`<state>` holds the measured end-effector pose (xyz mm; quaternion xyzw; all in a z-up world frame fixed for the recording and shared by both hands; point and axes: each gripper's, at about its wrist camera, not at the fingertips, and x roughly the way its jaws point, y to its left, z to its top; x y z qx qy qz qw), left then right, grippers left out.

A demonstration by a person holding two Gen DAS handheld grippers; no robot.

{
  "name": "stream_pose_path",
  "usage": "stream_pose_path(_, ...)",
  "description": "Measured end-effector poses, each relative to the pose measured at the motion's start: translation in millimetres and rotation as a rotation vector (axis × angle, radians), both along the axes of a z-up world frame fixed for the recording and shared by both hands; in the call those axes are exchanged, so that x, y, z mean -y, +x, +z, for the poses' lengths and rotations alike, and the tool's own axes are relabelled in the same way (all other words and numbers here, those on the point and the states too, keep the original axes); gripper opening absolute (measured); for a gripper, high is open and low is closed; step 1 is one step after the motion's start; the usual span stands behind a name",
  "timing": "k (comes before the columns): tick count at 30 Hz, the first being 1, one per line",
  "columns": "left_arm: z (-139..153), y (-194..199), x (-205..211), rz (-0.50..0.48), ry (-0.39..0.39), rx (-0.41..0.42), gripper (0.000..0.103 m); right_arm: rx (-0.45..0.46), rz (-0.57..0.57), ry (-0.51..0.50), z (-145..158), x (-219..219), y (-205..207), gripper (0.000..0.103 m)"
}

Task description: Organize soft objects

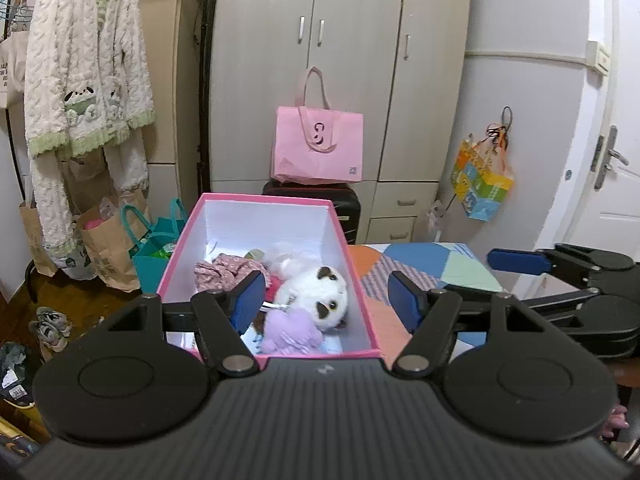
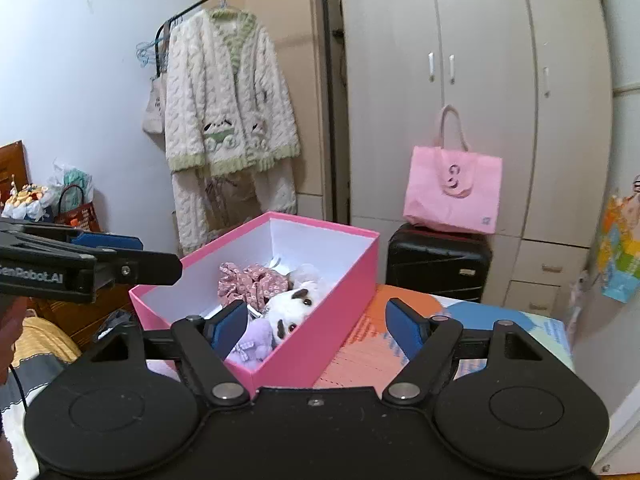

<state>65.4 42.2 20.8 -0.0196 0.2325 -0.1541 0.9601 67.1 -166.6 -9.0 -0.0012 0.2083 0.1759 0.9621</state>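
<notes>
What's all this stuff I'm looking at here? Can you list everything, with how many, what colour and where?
box: one, pink outside, white inside, open, on the table
plush toy: one, white with brown patches, in the box
purple soft toy: one, lilac, in the box, near end
floral cloth: one, pink, in the box
table: one, patchwork of orange, blue and green, under the box
tote bag: one, pink, on the suitcase
suitcase: one, black, before the wardrobe
wardrobe: one, beige, behind
robe: one, cream with green trim, hanging left
left tongs: one, black with blue pads, open, empty
right tongs: one, same, open, empty
</notes>
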Motion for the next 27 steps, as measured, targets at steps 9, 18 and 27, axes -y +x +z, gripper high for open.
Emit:
stream_pose_path(9,-7,-32,12,0.013,0.003,0.017,0.07,0.012,-0.092,0.01,2,16,-42,0.094)
stream_pose_path(18,-15,-40,16,0.014,0.002,0.031,0.096,-0.116,-0.214,-0.05,-4,17,-48,0.103)
stream_pose_path(27,-20,-41,17,0.051,0.036,-0.001,0.1,-0.112,-0.235,-0.026,-4,23,-63,0.103)
